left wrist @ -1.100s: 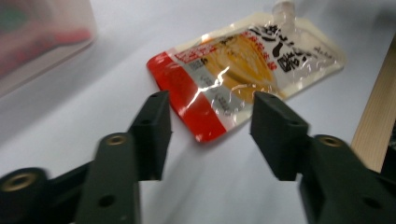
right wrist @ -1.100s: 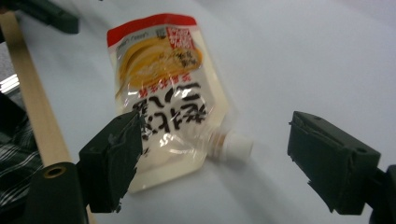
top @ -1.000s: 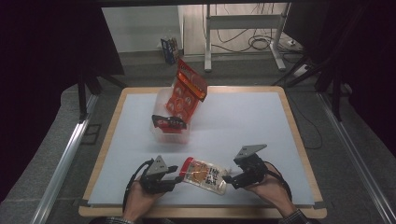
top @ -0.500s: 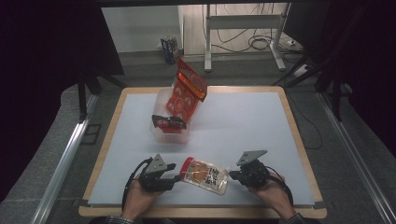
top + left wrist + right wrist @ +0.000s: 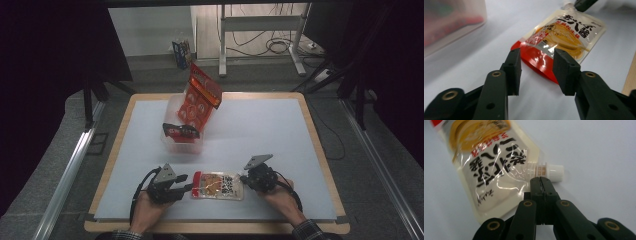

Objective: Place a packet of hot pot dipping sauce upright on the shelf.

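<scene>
A flat spouted pouch [image 5: 217, 185], clear and yellow with black print and a red bottom end, lies on the white mat near the table's front edge. My left gripper [image 5: 189, 187] is at its red end. In the left gripper view the left gripper [image 5: 537, 53] is open; its jaws have just been closing, with the pouch's [image 5: 564, 32] red end between them, untouched. My right gripper [image 5: 243, 179] is at the spout end. In the right gripper view its jaws [image 5: 540, 179] are pressed together on the clear seam of the pouch [image 5: 486, 162], just below the white cap [image 5: 555, 173].
A clear plastic bin [image 5: 175, 145] stands mid-table behind the left gripper, with tall red pouches [image 5: 200, 97] leaning in it and a dark packet [image 5: 181, 131] across its front. The wooden table edge [image 5: 215, 227] runs just in front of both hands.
The right gripper has come down to the pouch's spout end and shut there. The pouch, tilted before, now lies level across the mat. The left hand has stayed put.
</scene>
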`<state>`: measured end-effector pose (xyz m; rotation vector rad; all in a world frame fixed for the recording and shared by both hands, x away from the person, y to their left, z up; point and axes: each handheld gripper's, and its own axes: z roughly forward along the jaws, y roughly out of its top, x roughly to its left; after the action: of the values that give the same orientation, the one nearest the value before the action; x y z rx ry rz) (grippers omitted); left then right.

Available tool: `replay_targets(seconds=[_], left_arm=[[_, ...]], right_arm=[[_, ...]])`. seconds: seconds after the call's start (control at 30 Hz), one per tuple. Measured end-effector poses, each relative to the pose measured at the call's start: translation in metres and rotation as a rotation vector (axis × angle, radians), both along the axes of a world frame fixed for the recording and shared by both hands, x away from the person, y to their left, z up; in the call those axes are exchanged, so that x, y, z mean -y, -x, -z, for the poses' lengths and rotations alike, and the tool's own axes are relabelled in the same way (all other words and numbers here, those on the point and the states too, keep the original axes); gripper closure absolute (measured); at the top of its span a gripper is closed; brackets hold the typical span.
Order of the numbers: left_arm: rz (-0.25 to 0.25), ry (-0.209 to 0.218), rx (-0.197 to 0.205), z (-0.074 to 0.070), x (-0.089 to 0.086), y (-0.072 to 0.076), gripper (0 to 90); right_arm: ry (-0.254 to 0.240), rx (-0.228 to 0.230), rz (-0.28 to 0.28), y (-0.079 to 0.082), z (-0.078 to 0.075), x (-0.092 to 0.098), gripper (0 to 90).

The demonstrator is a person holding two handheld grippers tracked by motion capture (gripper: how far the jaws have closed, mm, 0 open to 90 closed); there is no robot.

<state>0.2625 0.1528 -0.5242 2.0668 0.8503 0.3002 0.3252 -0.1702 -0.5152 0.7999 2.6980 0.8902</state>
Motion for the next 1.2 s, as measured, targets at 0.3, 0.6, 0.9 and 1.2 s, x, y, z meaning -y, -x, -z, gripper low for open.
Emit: replay_targets(seconds=[0.3, 0.6, 0.9, 1.2], left_arm=[[0.029, 0.002, -0.015, 0.005, 0.011, -0.012, 66.3], [0.082, -0.041, -0.023, 0.010, 0.030, -0.009, 82.4], [0.070, -0.117, -0.045, 0.016, 0.030, -0.009, 90.0], [0.060, -0.108, -0.056, 0.018, 0.028, -0.009, 90.0]], right_arm=[[0.002, 0.023, 0.006, -0.020, 0.003, -0.017, 88.0], [-0.048, 0.001, 0.028, -0.015, -0.004, 0.001, 67.3], [-0.042, 0.012, 0.011, -0.002, -0.013, 0.006, 48.2], [-0.132, -0.069, 0.003, 0.001, -0.012, 0.010, 32.2]])
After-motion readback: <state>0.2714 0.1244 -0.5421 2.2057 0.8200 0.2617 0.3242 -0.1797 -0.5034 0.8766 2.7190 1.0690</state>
